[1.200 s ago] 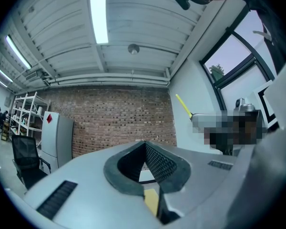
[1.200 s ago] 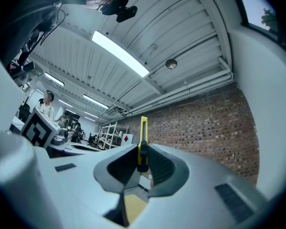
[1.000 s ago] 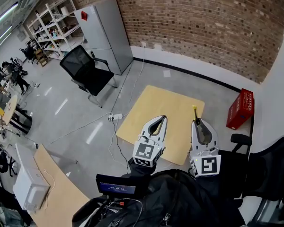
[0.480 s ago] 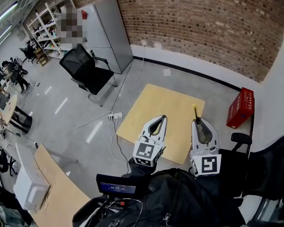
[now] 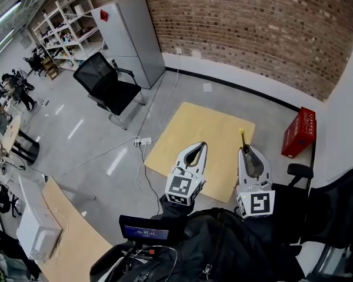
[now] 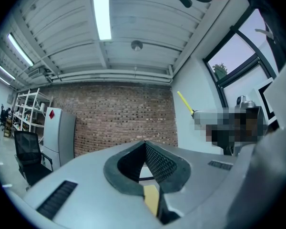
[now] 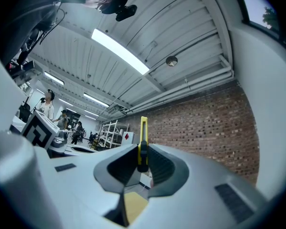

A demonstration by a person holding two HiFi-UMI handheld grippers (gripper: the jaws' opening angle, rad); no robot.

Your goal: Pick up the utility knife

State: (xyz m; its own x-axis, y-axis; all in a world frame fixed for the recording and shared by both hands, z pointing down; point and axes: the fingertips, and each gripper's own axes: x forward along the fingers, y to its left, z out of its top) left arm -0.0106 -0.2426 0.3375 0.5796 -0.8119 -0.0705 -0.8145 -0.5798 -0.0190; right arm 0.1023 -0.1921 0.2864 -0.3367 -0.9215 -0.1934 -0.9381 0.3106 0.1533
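Observation:
A slim yellow utility knife [image 7: 142, 140] with a black slider stands upright between the jaws of my right gripper [image 7: 142, 162], which is shut on it. In the head view its yellow tip [image 5: 242, 137] pokes out past my right gripper [image 5: 246, 150], held up over the right side of a square wooden table [image 5: 188, 131]. The knife also shows as a yellow stick [image 6: 184, 102] at the right of the left gripper view. My left gripper [image 5: 199, 146] is beside the right one, shut with its tips together and nothing held [image 6: 144, 144].
The wooden table stands on a grey floor below both grippers. A red crate [image 5: 299, 134] sits to its right, a black office chair [image 5: 106, 88] and a grey cabinet [image 5: 129, 41] to its left. A brick wall [image 5: 253, 28] runs behind. A white cable [image 5: 144, 144] lies beside the table.

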